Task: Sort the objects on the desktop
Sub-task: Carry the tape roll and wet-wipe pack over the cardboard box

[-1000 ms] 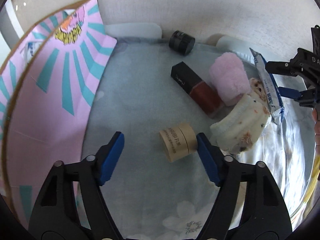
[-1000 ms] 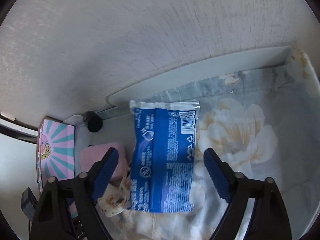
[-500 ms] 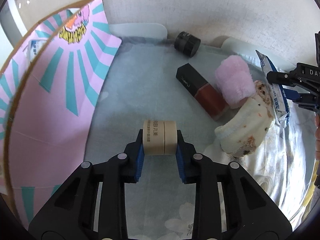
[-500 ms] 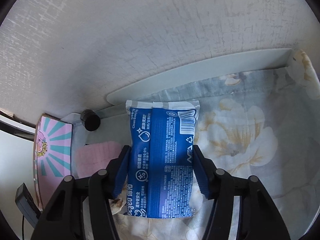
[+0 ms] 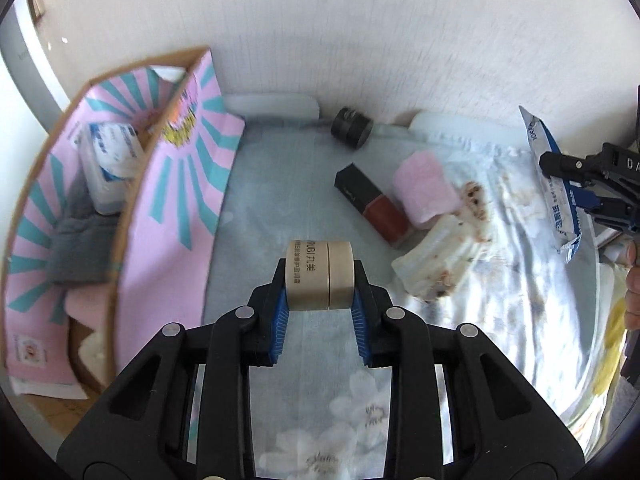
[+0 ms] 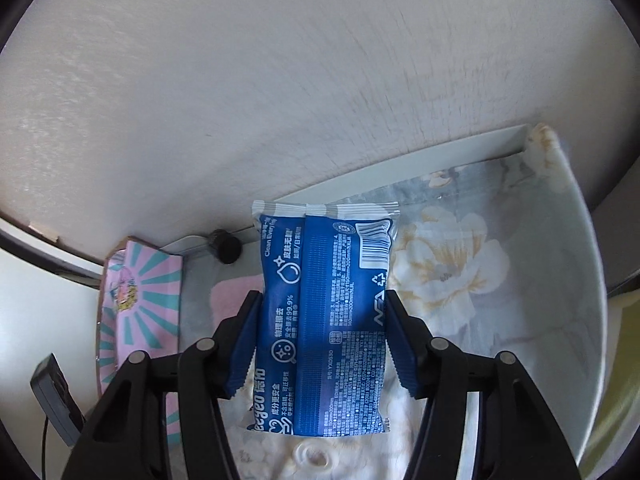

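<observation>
The left gripper (image 5: 320, 300) is clamped on a small tan jar (image 5: 320, 275), its blue pads pressing on the jar's two flat ends so that the jar lies on its side between them, clear of the floral cloth (image 5: 280, 208) covering the worktop. The right gripper (image 6: 320, 344) has just been closing and now pinches a blue wipes packet (image 6: 324, 320) by its long edges, the packet standing up out of the jaws.

Just beyond the jar lie a red and black lipstick box (image 5: 370, 204), a rolled pink towel (image 5: 426, 188) touching it, and a cream speckled sock (image 5: 440, 260) against the towel. A black round lid or jar (image 5: 352, 127), too blurred to tell which, rests near the wall. At the left stands a pink cardboard box with teal rays (image 5: 176, 184); inside it sit a white and blue pack (image 5: 110, 160) and a grey folded cloth (image 5: 80, 248).
</observation>
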### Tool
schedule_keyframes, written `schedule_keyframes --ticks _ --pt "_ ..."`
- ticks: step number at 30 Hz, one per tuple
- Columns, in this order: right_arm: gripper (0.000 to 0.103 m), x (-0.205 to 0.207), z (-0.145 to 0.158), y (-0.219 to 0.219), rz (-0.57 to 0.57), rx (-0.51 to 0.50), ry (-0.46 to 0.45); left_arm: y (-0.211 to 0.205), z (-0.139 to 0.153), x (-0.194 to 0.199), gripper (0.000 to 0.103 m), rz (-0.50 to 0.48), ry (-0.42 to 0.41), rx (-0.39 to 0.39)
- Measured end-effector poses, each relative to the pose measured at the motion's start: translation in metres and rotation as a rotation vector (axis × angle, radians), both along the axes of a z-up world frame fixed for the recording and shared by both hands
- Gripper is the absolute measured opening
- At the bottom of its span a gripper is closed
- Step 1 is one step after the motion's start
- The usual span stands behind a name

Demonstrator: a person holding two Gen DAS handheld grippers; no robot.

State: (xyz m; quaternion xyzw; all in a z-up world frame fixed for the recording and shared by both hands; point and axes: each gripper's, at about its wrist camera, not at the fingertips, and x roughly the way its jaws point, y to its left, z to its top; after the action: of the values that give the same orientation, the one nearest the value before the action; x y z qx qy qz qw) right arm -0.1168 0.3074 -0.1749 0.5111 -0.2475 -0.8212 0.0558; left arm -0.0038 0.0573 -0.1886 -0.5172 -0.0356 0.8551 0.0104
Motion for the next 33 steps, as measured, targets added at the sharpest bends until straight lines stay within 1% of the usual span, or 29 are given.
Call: schedule_keyframes --ticks 2,3,5,8,10,18,23,26,33 --pt "0.055 0.006 0.010 -0.001 0.001 0.006 0.011 -0.005 0.009 0.004 0.025 -0.013 0.011 0.002" --pt "0.055 0.010 0.017 -0.001 -0.004 0.006 0.023 -0.006 0.019 0.005 0.025 -0.020 0.021 0.002" --pt "0.055 0.013 0.026 -0.003 -0.008 -0.007 0.031 -0.009 0.025 0.005 0.025 -0.028 0.026 0.007" --pt "0.055 0.018 0.038 -0.007 -0.017 -0.037 0.050 -0.020 0.039 0.009 0.025 -0.028 0.015 0.062" --pt "0.055 0.019 0.047 -0.011 -0.015 -0.036 0.067 -0.025 0.051 0.011 0.025 -0.031 0.025 0.076" --pt "0.055 0.012 0.077 -0.050 0.037 -0.031 0.131 -0.045 0.088 0.010 0.025 -0.048 0.098 0.070" --pt "0.055 0.007 0.093 -0.073 0.084 -0.020 0.169 -0.069 0.108 0.011 0.025 -0.030 0.134 0.070" --pt "0.055 0.002 0.100 -0.087 0.105 -0.031 0.183 -0.082 0.118 0.012 0.025 -0.020 0.151 0.069" --pt "0.055 -0.012 0.113 -0.126 0.172 -0.037 0.211 -0.118 0.135 0.014 0.025 0.021 0.179 0.032"
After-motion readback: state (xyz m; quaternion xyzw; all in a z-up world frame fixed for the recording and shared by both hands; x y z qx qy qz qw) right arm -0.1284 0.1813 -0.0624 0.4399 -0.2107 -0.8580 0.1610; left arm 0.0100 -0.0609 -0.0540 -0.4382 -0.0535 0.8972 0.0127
